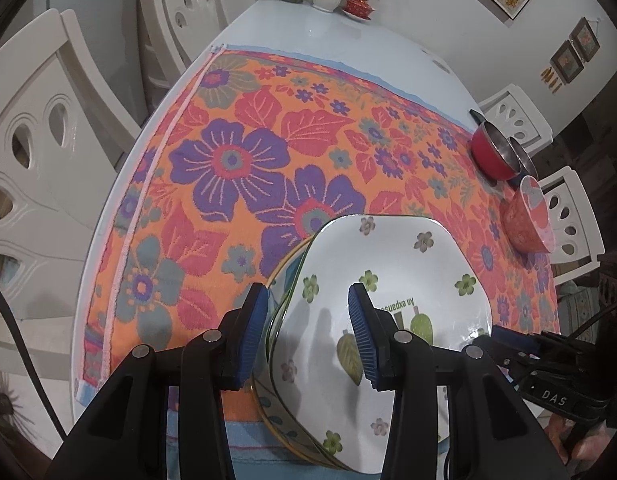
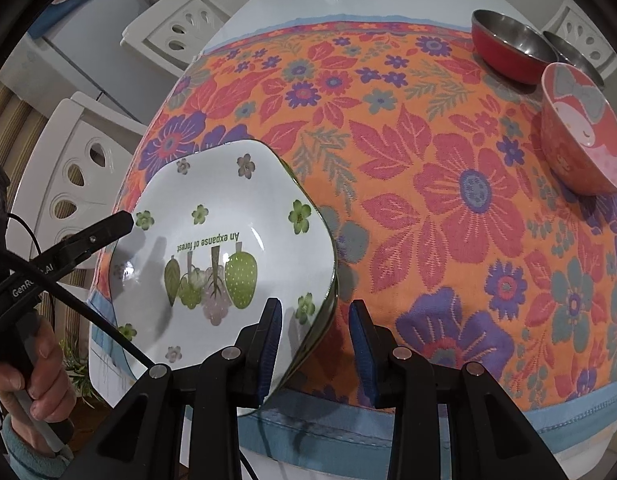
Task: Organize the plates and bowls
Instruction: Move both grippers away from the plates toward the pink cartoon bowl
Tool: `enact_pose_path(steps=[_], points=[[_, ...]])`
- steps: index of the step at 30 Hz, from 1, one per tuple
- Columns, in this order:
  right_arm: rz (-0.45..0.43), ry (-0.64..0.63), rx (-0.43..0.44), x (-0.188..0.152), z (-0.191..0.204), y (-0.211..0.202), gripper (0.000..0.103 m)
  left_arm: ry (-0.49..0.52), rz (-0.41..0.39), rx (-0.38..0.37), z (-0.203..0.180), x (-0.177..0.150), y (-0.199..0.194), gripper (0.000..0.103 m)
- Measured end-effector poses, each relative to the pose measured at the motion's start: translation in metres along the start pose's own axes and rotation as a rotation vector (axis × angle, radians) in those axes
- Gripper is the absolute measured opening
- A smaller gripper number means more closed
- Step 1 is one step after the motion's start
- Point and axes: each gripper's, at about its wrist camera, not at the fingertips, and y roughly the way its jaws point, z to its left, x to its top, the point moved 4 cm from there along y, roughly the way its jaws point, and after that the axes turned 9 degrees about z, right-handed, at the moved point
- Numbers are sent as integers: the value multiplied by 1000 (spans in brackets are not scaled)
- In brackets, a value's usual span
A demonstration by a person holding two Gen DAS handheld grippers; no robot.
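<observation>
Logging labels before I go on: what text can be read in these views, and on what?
"An expanse of forest": upside down on the white square plate with green flowers.
"DAS": on the right tool, seen from the left wrist.
"GenR": on the left tool, seen from the right wrist; the rest is hidden behind a cable.

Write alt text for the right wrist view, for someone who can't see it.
Open right tongs straddle the near right rim of a white forest-print plate on a floral cloth. A pink bowl and red steel bowl sit far right; the left tongs reach the plate's left edge.
</observation>
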Motion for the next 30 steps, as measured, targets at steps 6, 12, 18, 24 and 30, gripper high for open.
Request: enact_pose_path(steps=[6, 12, 18, 24, 30], points=[[12, -20, -31, 0, 9, 3, 35, 10, -1, -13, 2, 8, -1, 39], [31, -36, -74, -4, 17, 4, 35, 25, -14, -35, -1, 24, -3, 39], [52, -70, -43, -15, 32, 5, 35, 68, -16, -65, -20, 41, 1, 39], [-11, -9, -9, -12, 8, -23, 35, 141, -32, -105, -64, 56, -4, 39], [-148, 148, 5, -4, -64, -77, 35, 247, -67, -143, -136, 70, -15, 39]])
